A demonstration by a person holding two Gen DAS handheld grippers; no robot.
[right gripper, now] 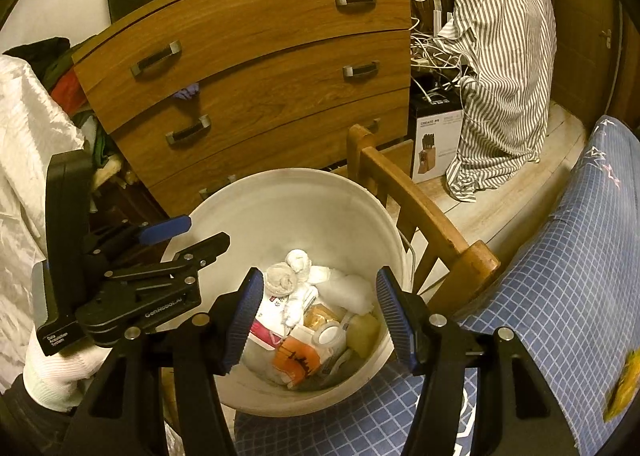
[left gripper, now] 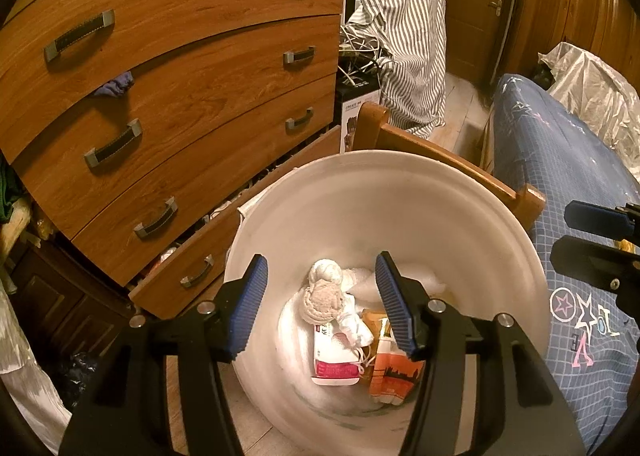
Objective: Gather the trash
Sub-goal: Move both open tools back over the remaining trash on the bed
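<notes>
Ribbed blue tongs (left gripper: 320, 302) over round white bucket (left gripper: 472, 212)

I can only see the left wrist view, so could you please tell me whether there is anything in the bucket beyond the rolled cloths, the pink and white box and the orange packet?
Observer: Yes. The right wrist view shows a roll of tape lying beside the orange packet in the white bucket.
Operator: Thank you. Is anything else hidden there?
Observer: A yellowish block rests against the bucket wall nearest the blue checked cover.
Operator: And how is the left gripper being carried?
Observer: A white-gloved hand holds the left gripper, which is open with nothing between its fingers.
</notes>
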